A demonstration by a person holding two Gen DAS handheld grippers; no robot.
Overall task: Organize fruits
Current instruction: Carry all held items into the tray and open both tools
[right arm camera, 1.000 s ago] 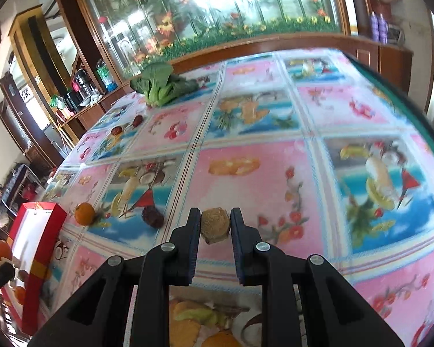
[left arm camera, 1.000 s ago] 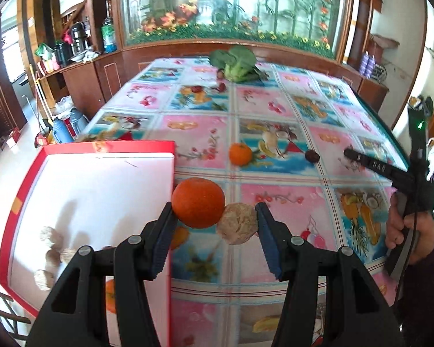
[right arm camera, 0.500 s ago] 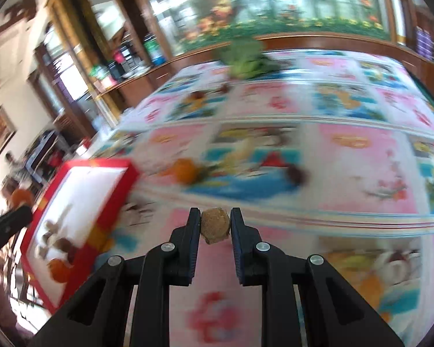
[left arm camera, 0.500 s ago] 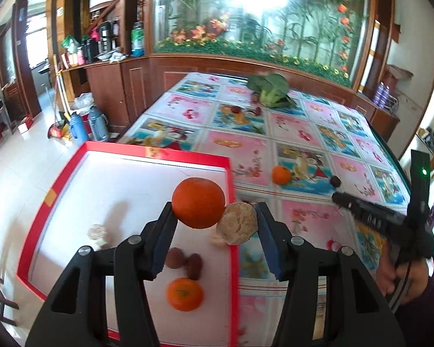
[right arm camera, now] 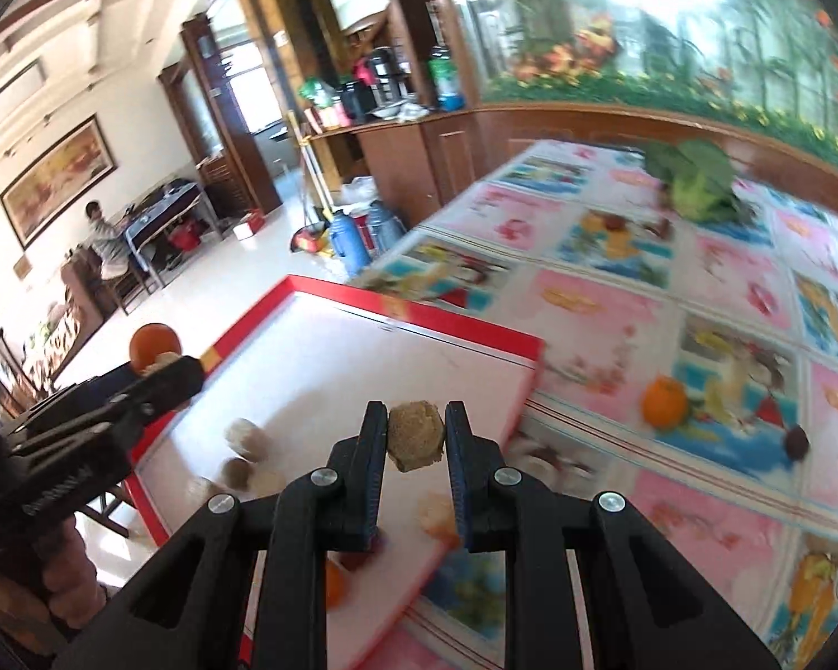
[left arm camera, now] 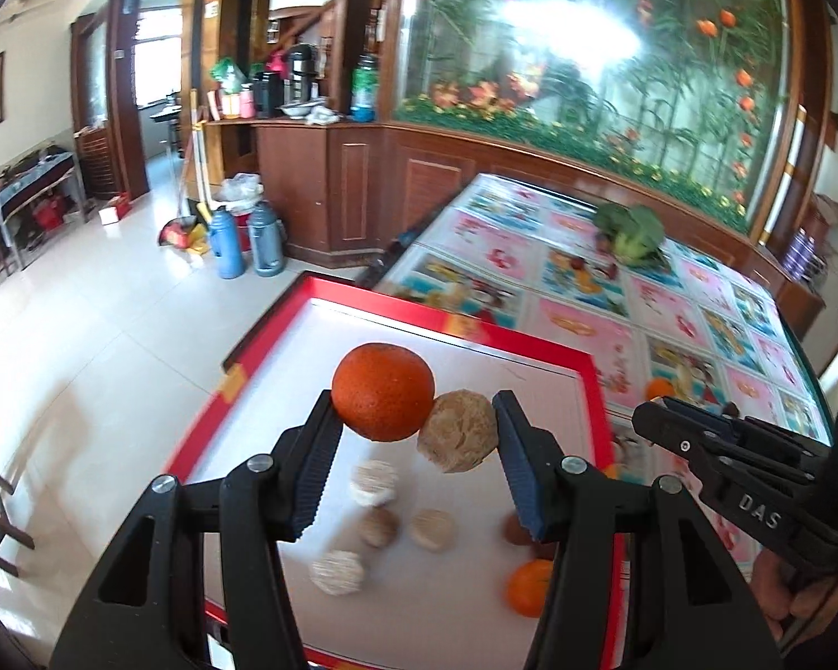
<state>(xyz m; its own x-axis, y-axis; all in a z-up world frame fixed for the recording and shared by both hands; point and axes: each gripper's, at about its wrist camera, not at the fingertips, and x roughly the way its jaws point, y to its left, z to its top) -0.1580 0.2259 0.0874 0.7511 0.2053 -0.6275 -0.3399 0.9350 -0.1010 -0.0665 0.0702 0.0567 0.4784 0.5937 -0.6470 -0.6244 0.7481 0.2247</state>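
My left gripper (left arm camera: 413, 435) is shut on an orange (left arm camera: 382, 391) and a beige round fruit (left arm camera: 459, 431) side by side, held above the red-rimmed white tray (left arm camera: 531, 343). My right gripper (right arm camera: 416, 435) is shut on a small brown fruit (right arm camera: 415, 434), above the tray's near right part (right arm camera: 419, 312). Several pale and brown fruits (left arm camera: 371, 483) and an orange (left arm camera: 528, 586) lie in the tray. The right gripper shows at the right of the left wrist view (left arm camera: 656, 419); the left gripper shows at the left of the right wrist view (right arm camera: 179, 377).
On the fruit-print tablecloth (right arm camera: 726, 279) lie an orange (right arm camera: 663, 402), a dark small fruit (right arm camera: 797, 441) and leafy greens (right arm camera: 698, 184) further back. Thermos flasks (left arm camera: 246, 245) stand on the floor beyond the table's left edge. A wooden cabinet (left arm camera: 363, 184) lines the back.
Both grippers have swung left with their fruits, from over the tablecloth to over the tray. Their grips have not changed.
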